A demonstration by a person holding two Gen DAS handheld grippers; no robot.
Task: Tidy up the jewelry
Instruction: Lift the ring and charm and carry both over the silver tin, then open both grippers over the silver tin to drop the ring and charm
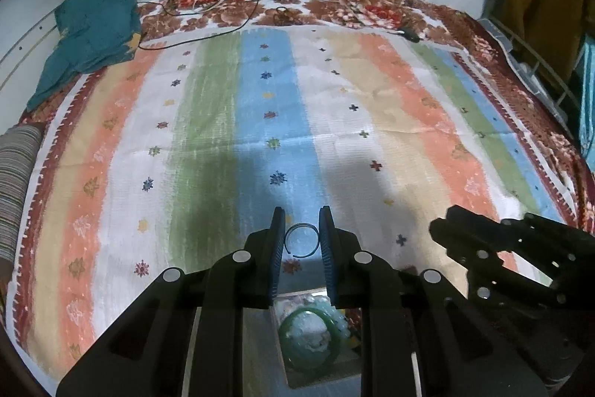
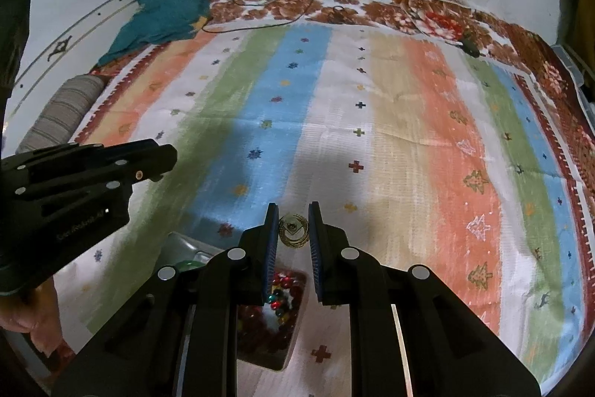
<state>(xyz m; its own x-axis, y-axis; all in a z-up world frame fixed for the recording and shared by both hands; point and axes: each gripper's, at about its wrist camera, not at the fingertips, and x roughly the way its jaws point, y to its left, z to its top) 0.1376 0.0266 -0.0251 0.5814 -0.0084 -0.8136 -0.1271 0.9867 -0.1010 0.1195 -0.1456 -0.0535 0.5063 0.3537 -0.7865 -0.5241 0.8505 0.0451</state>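
Two bangles pinched, two boxes below you.
Your thin open bangle (image 1: 302, 239) and gold bangle (image 2: 294, 232) hang above the green-bangle box (image 1: 316, 341) and bead box (image 2: 273, 315).

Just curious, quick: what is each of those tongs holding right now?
Left tongs: shut on a thin open ring.
Right tongs: shut on a gold ornament.

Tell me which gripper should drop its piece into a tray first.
Either, narrowly the left. The left gripper holds a thin open ring above the tray with the green bangle; the right gripper holds a gold ornament ahead of the bead tray.
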